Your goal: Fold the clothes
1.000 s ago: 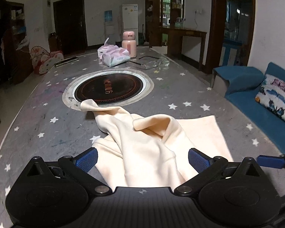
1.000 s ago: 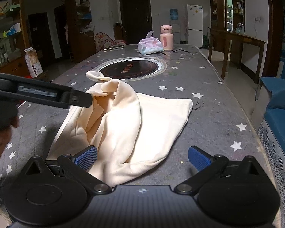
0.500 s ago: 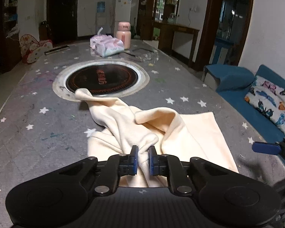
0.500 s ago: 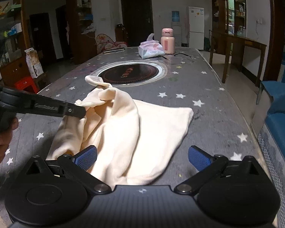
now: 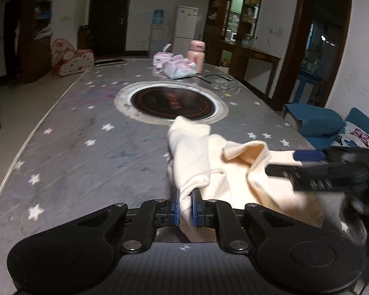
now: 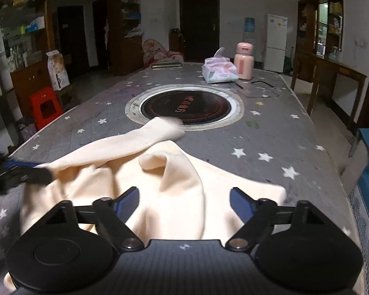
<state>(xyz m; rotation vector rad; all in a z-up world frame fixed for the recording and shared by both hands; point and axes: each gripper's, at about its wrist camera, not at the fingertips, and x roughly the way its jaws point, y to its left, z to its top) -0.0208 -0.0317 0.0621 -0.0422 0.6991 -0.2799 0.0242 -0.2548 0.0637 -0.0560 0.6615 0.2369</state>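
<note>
You're in the opening step of the fold, as I read it: grabbing the sleeve and getting the cream garment (image 6: 174, 191) spread out, no actual fold laid down yet. Your left tongs (image 5: 185, 207) are clamped narrow on a bunched sleeve (image 5: 192, 157), with cloth pinched between the blue pads and the sleeve draping up and over toward the far side. Your right tongs (image 6: 184, 200) are spread wide, nothing between them, hovering over the near middle of the garment; whether they touch the cloth can't be told.

Where the thing lies: the garment sits crumpled on the near half of the star-patterned table (image 6: 278, 132). In the right wrist view its body fills the space just beyond and under the right tongs, with a raised ridge in the centre. The sleeve runs from the left tongs at the left edge of that view out toward the far side, and its blurred cuff sits over the near rim of the round cooktop (image 6: 185, 108). In the left wrist view the bulk of the cloth is to the right of the left tongs, and the right tongs come in from the right, over it.

Next move, judging from this: you need a second grip. Close the right tongs on a hem or shoulder, then pull the two apart to flatten the cloth. Watch the ridge; it looks likely to trap a crease.
</note>
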